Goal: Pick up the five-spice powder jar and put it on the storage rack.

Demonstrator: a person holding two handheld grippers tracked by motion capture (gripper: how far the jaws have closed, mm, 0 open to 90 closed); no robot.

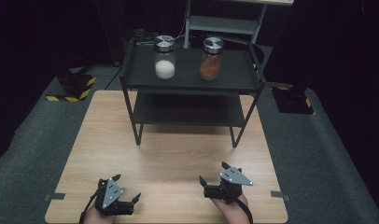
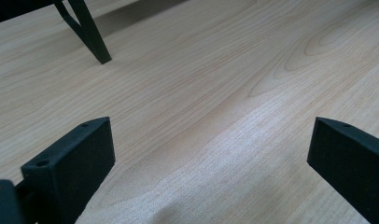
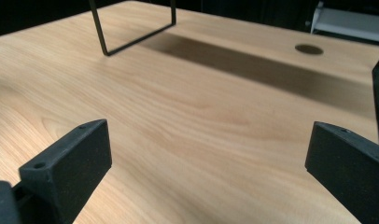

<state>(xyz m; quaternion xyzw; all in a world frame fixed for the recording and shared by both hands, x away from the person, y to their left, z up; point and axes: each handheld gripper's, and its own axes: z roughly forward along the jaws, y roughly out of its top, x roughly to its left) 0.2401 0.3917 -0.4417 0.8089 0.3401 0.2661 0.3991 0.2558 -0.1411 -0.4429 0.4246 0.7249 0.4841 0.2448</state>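
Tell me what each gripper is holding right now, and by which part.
Nothing is held. The left gripper and right gripper both sit open over the wooden table, jaws spread with bare wood between them.

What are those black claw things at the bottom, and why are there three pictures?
Those are two grabbing tools, and a person holds one in each hand. The left gripper and right gripper both rest low over a wooden table, jaws open, holding nothing. The big picture comes from a camera up above. The other two come from little cameras riding on each tool, so you see its own black jaws poking up: left gripper, right gripper. Farther back stands a black shelf rack. On its top sit a jar of white powder and a jar of brown powder.
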